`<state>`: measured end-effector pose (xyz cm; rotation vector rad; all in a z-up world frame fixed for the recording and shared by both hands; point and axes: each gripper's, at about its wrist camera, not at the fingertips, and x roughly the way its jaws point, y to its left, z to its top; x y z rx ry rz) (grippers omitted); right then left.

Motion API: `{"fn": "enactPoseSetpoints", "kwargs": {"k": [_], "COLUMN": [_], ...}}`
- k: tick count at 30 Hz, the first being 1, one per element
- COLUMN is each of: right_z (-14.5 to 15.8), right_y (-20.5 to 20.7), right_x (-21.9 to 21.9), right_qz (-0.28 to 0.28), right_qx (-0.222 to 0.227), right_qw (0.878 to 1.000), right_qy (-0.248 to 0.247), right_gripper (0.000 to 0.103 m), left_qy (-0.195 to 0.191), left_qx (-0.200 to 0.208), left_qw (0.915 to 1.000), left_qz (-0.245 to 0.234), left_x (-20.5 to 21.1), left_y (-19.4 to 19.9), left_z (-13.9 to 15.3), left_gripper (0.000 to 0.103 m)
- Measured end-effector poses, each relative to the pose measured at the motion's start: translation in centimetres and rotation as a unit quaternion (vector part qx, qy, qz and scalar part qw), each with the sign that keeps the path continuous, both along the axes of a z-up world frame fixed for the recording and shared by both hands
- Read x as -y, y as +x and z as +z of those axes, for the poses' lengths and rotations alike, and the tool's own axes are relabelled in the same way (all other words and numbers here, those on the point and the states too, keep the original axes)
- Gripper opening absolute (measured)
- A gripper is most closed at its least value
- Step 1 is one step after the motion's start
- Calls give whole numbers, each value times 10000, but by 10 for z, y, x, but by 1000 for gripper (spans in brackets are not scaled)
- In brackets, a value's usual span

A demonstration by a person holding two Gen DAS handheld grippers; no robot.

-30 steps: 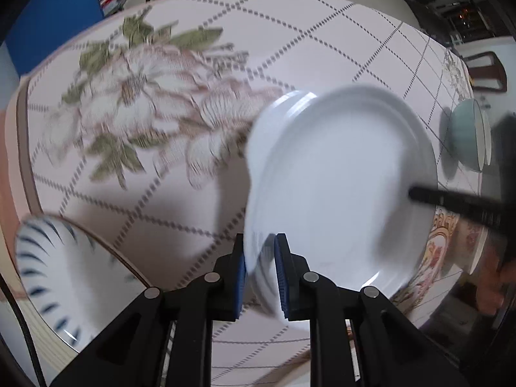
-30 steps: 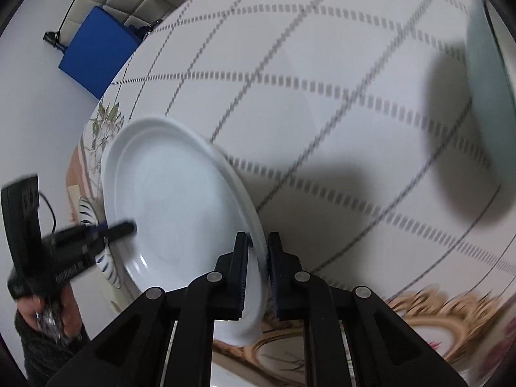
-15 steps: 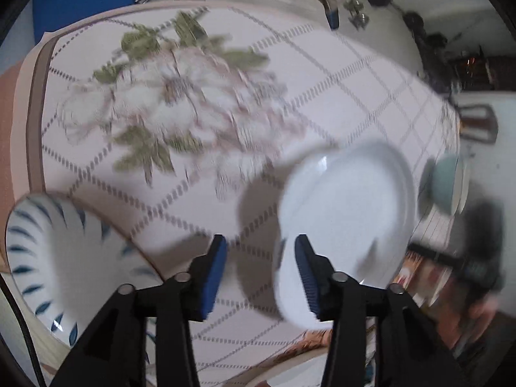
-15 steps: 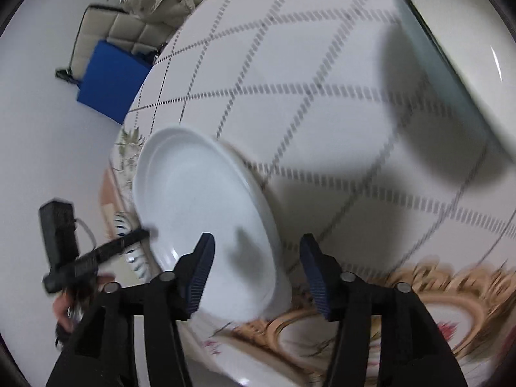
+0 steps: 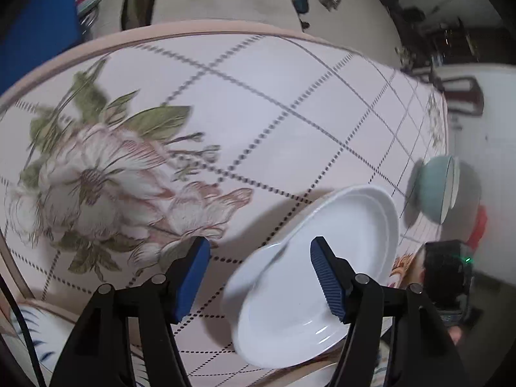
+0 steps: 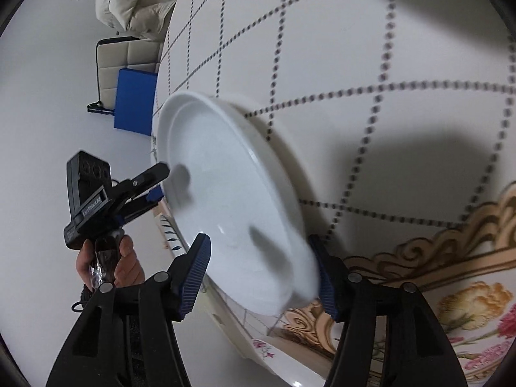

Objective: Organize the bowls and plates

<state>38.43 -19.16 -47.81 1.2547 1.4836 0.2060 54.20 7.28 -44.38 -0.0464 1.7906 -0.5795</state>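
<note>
A white plate (image 5: 319,274) lies on the patterned tablecloth, also seen in the right wrist view (image 6: 232,206). My left gripper (image 5: 259,279) is open, its blue pads either side of the plate's near rim without touching it. My right gripper (image 6: 264,277) is open, its pads spread either side of the plate's opposite rim. A pale green bowl (image 5: 435,190) stands on the table to the right. A blue-striped white bowl (image 5: 29,332) shows at the lower left edge.
The round table (image 5: 258,96) has a floral and grid tablecloth. A beige sofa (image 6: 135,3) and a blue box (image 6: 135,100) stand beyond the table edge. The left gripper's body and the hand holding it (image 6: 106,213) show beyond the plate.
Both grippers were shut on the white plate's rim a second ago. Both have opened and pulled back a little. The plate now rests on the table.
</note>
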Motion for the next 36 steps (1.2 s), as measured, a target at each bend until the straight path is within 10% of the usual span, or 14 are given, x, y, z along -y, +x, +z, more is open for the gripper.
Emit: {"fn": "enactPoseSetpoints", "kwargs": {"k": [5,10,36], "right_z": [6,-4,61], "right_y": [1,-9,-17], "right_x": [-3,6,-1], "right_qz": [274,249,1023], "right_qx": [37,-124,383], "right_qw": [9993,9987,9914], "right_qy": [-263,-421,-716], "right_gripper": [58,14,12], "left_qy": [376,632,517], "left_qx": [428,675,1181], "left_qw": [9965,9936,9917], "left_qz": [-618,-652,0], "left_x": [34,30,-22], "left_y": [-14,-15,-67], "left_z": [1,3,69], "left_gripper": [56,34,25]}}
